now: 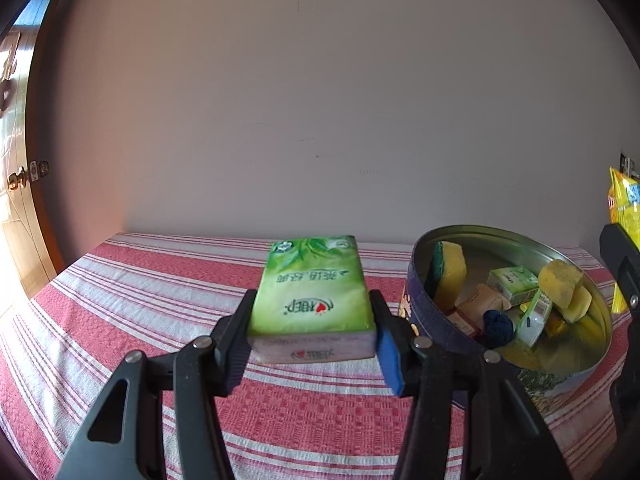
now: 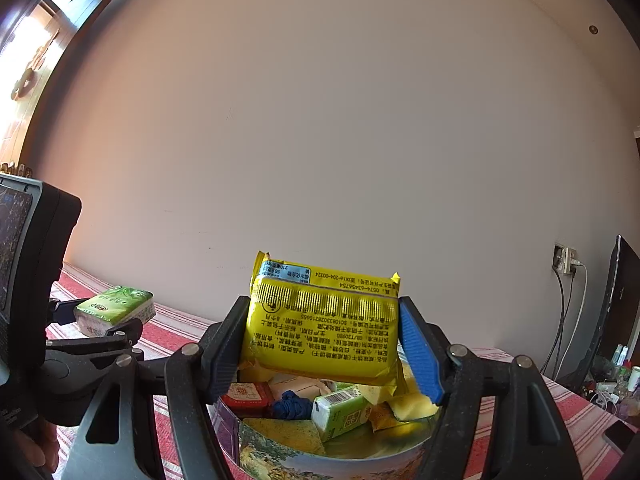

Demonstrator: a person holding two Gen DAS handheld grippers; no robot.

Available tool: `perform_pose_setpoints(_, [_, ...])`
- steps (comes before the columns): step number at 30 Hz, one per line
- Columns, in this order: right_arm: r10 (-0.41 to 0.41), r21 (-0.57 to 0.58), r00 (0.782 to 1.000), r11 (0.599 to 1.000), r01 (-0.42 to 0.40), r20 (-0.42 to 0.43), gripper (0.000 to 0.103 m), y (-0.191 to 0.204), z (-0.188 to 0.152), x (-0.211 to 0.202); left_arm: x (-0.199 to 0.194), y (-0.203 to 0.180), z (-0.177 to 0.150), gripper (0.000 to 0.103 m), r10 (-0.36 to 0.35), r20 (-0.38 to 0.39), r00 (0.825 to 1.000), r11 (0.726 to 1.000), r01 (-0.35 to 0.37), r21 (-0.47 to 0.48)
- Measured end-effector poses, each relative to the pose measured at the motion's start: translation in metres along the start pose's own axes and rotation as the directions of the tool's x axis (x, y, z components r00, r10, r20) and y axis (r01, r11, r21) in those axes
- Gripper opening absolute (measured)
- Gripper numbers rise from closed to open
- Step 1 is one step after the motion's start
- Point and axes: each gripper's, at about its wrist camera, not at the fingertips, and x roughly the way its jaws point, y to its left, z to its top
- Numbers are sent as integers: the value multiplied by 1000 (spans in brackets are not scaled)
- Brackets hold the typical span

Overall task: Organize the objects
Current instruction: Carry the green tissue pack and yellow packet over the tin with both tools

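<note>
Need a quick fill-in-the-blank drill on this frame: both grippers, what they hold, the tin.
1. The left gripper is clamped on a ____ tissue pack.
2. The right gripper holds a yellow snack packet above the round ____.
3. The table wears a red-and-white ____ cloth.

Missing words: green; tin; striped

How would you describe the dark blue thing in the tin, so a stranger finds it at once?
Find the round metal tin on the red striped tablecloth. Among its sponges and small packets lies a dark blue bundle, near the front wall. It is the only blue, crumpled, soft-looking thing there.
</note>
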Motion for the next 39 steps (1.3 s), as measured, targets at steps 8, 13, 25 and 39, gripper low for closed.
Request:
perform_pose_setpoints(8, [-46, 11, 999, 999, 46, -16, 73, -21, 0, 14, -3, -22, 6, 53, -26, 13, 1000, 1000, 26, 15])
perform_pose_setpoints(13, [-71, 14, 997, 997, 71, -18, 73, -31, 1, 21, -5, -38, 11, 53, -52, 29, 998, 998, 51, 33])
perform_pose_setpoints(25, [-98, 24, 994, 995, 99, -37, 73, -45, 5, 44, 3, -79, 28, 53, -124, 44, 991, 991, 121, 61])
perform_pose_setpoints(39, [-146, 63, 985, 986, 152, -89, 73, -56, 20, 42, 24, -109, 34, 53, -158, 9, 987, 985, 157, 74])
